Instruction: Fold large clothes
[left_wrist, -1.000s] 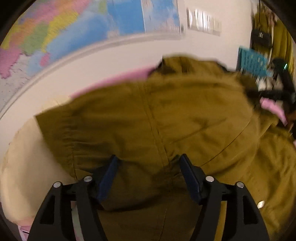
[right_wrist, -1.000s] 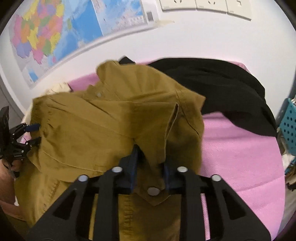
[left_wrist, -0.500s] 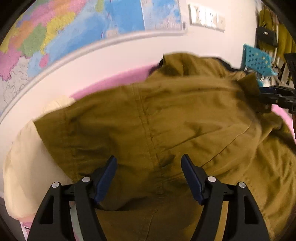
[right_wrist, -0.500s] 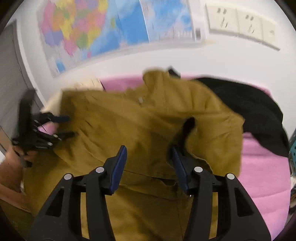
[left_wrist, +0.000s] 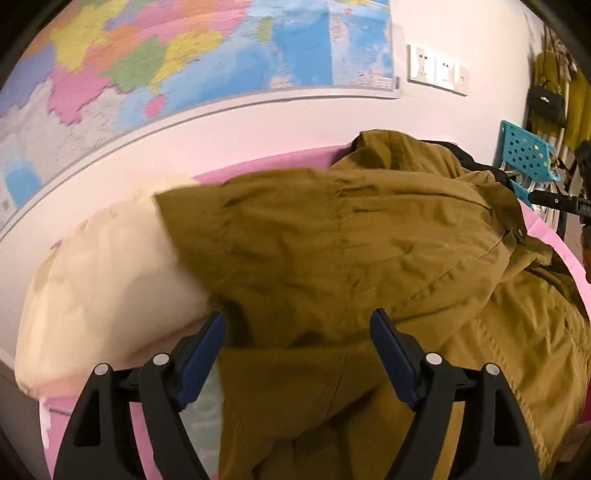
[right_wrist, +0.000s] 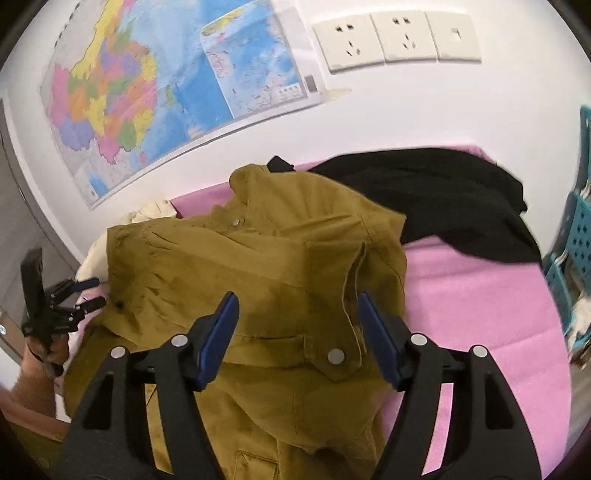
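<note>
Olive jacket (right_wrist: 280, 266) — pink bed (right_wrist: 480, 317)

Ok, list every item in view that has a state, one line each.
olive jacket: folded over on itself, lying on the pink surface, held by neither tool.
black garment: unfolded heap behind the jacket.
cream cloth: bunched, partly under the jacket.
left tool: jaws opening, pads clear of the fabric.
right tool: jaws opening, nothing clamped.

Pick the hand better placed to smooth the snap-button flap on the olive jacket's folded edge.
Right. The right claw sits directly before the olive cotton jacket's snap-button flap, jaws opening, nothing gripped. The left claw faces the jacket's plain back panel near the cream pillow.
</note>
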